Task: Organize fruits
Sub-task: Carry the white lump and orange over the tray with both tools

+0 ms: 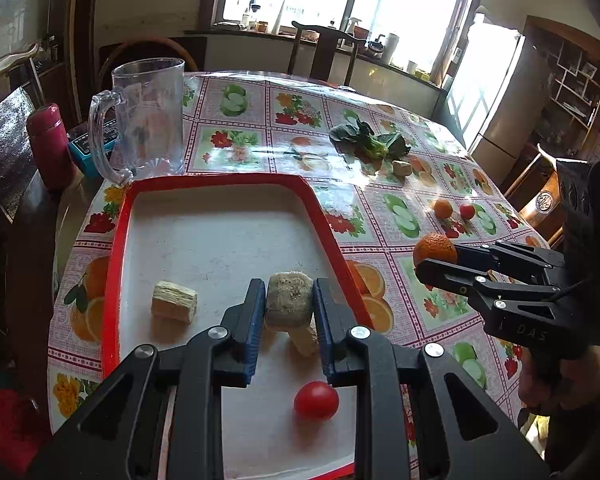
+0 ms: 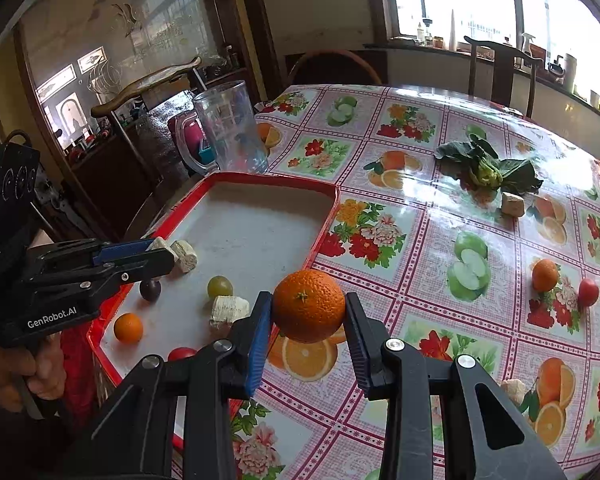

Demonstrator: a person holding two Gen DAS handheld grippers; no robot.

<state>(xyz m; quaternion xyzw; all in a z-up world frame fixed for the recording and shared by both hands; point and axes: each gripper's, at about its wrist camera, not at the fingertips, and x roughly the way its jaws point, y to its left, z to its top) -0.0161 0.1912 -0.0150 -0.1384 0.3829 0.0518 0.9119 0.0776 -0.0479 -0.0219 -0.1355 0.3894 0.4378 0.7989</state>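
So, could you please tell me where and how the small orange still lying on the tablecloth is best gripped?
Grip the small orange across its middle, coming from above. It is round, so any width fits. Set the fingers front and back, since the red tomato sits close beside it.

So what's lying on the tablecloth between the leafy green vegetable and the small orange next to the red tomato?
One pale cut chunk, close beside the leafy green vegetable; then bare tablecloth down to the small orange. The right wrist view shows it best.
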